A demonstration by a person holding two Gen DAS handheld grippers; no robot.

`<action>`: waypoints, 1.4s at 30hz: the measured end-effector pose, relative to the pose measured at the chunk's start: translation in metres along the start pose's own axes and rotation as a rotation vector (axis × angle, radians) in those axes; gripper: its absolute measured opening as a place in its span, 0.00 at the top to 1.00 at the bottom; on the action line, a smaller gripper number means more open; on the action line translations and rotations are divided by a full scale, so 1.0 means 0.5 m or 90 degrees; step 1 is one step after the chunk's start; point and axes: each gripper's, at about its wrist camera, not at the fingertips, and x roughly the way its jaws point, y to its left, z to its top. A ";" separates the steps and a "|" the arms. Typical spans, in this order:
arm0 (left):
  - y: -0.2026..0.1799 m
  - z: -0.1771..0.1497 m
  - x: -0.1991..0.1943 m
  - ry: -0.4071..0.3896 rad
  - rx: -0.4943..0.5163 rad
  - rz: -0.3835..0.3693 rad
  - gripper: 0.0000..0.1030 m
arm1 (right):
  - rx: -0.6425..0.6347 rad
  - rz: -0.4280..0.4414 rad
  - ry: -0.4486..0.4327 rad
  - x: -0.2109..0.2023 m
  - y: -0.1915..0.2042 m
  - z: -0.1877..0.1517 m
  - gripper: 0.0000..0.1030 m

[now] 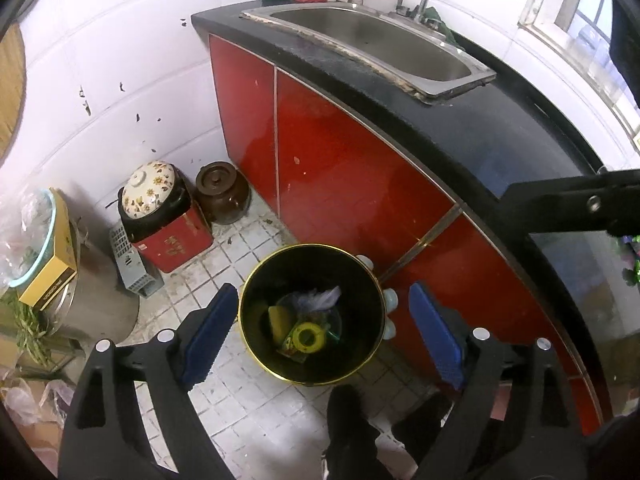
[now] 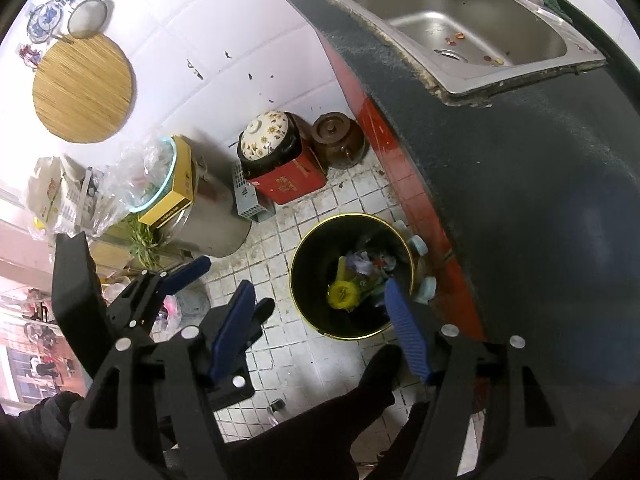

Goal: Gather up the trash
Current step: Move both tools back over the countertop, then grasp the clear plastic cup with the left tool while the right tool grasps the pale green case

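Left gripper [image 1: 320, 334] held over the trash bin [image 1: 374, 280], jaws spread wide, nothing between the blue pads [image 1: 208, 332]. Right gripper [image 2: 320, 330] also wide apart and empty, above the floor [image 2: 280, 248] just left of the same bin [image 2: 308, 248]. Bin is black with a gold rim, standing on the white tiled floor against the red cabinet [image 1: 340, 152]. Inside it: yellow tape roll [image 1: 306, 336], crumpled plastic [image 1: 320, 298], wrappers; print on them unreadable. Steel sink [image 2: 460, 12] sits in the black counter [image 2: 520, 160]. Red box [image 1: 176, 240] by the wall has gold characters, too blurred to read. Yellow box [image 1: 56, 272] has dark lettering, not legible.
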 end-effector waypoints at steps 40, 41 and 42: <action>-1.078 0.019 -0.038 -0.028 0.580 -0.306 0.11 | 0.592 -0.320 -0.346 -0.634 -0.772 -0.711 0.23; -1.083 0.028 -0.033 -0.028 0.583 -0.303 0.11 | 0.593 -0.318 -0.345 -0.634 -0.777 -0.712 0.23; -1.094 0.034 -0.026 -0.029 0.586 -0.300 0.11 | 0.592 -0.317 -0.343 -0.633 -0.789 -0.712 0.23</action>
